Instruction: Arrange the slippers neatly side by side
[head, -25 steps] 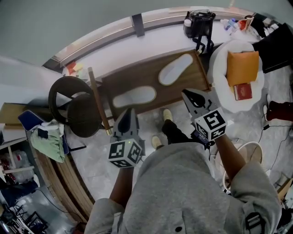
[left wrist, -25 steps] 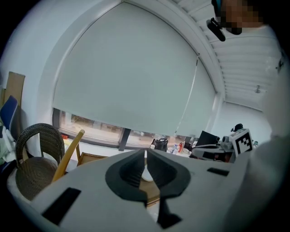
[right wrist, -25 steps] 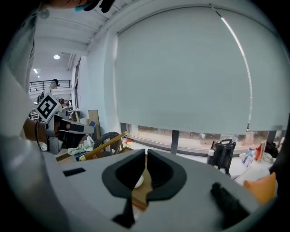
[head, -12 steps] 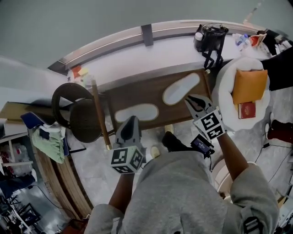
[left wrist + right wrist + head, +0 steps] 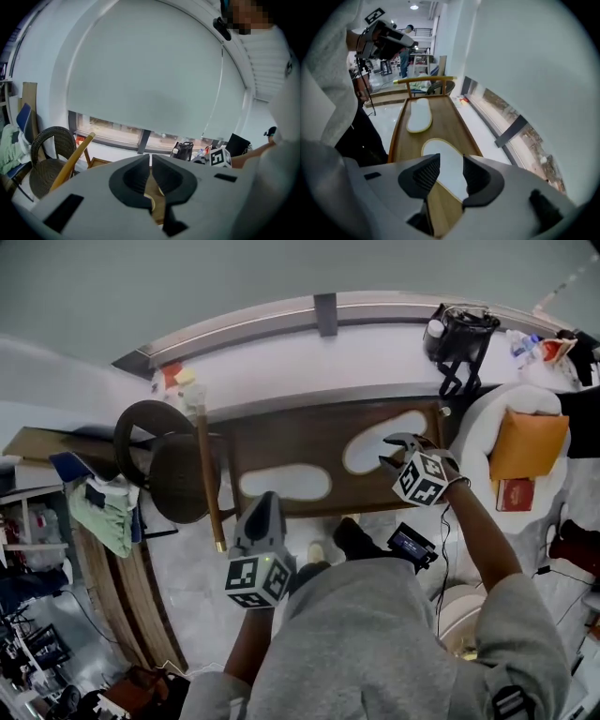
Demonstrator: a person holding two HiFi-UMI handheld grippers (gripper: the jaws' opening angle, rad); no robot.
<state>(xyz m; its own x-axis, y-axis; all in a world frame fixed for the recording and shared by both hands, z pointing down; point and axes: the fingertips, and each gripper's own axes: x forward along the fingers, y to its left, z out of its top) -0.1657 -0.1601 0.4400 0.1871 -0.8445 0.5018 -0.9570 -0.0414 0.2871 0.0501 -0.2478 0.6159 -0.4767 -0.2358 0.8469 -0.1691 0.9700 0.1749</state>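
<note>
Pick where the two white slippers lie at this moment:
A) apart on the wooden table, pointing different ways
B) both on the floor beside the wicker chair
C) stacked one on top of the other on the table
A: the head view shows one white slipper and the other white slipper lying flat on the wooden table, with a gap of bare wood between them and each at its own angle.

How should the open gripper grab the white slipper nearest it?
Probably by its rounded near end, coming down from the person's side. The slipper lies flat on the table, so only its thin edge offers a pinch. The right gripper has just been opening its jaws above it, nothing between them.
</note>
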